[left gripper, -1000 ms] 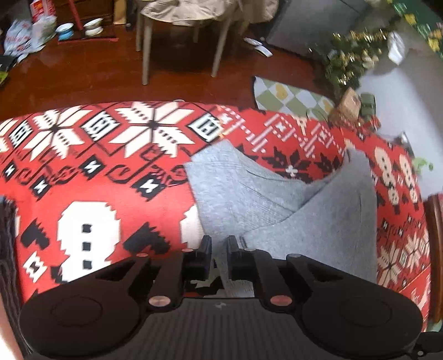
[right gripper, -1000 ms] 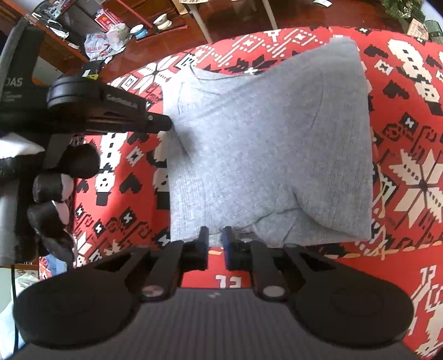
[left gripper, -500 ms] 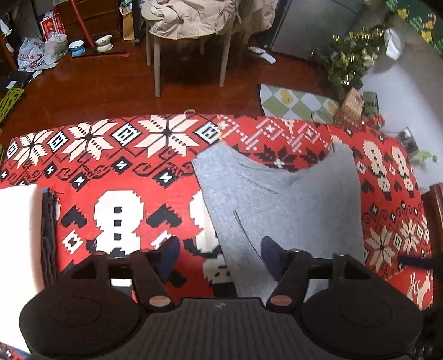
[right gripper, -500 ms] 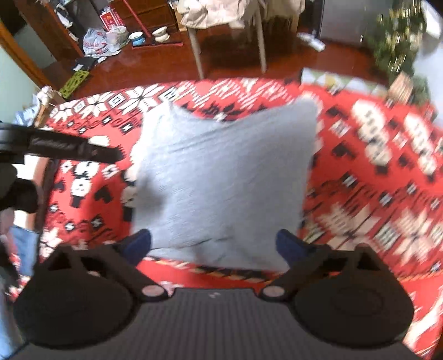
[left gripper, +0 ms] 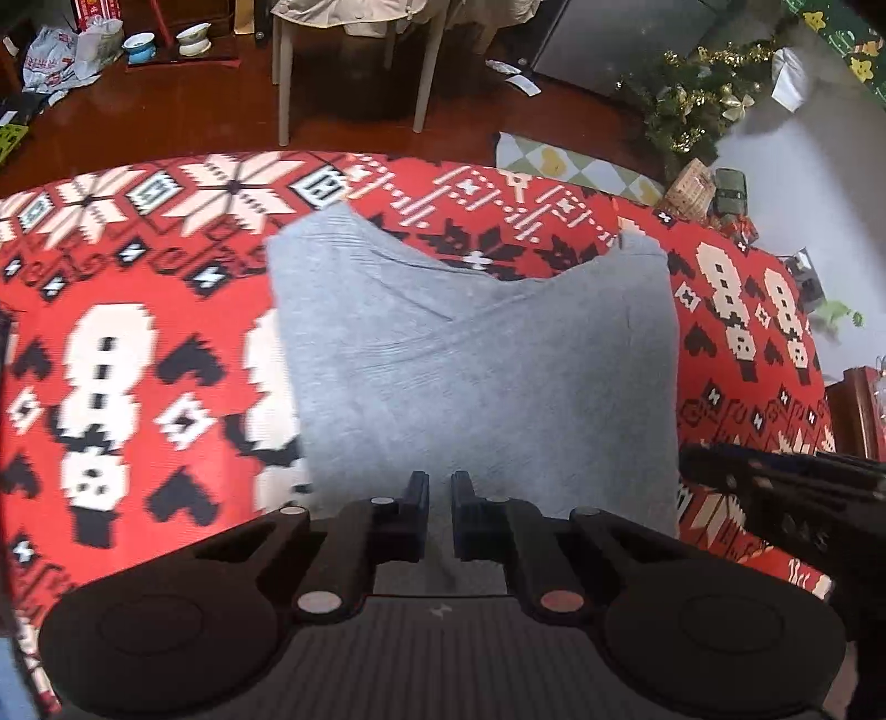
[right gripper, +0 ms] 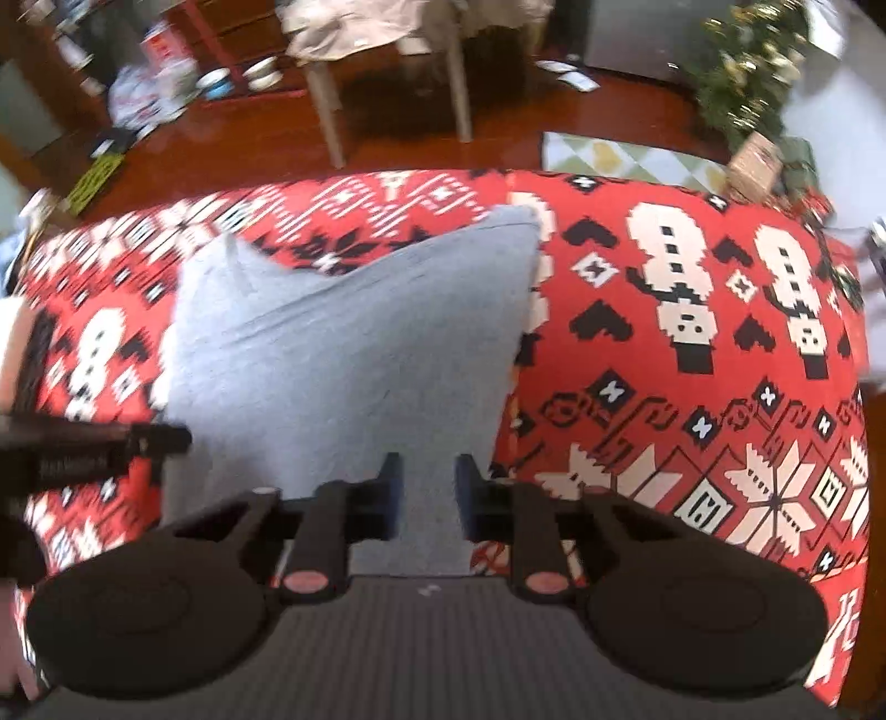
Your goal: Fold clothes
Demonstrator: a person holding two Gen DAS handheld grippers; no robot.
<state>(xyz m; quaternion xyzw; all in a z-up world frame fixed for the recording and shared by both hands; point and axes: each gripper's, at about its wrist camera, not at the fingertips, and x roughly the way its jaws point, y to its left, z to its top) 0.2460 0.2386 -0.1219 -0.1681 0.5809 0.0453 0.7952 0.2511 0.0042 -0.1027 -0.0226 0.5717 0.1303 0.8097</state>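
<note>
Each gripper, left and right, is matte black plastic: two round housings, a ribbed centre panel, two angled link arms with copper-coloured pivot pins (one per arm), and blue-tinted pads on the right fingers.

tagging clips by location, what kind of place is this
Most likely a lived-in home room, around Christmas. A grey garment lies on a red snowflake-and-snowman cloth; behind it are a wooden floor, a chair draped with clothes, and a small decorated tree.
</note>
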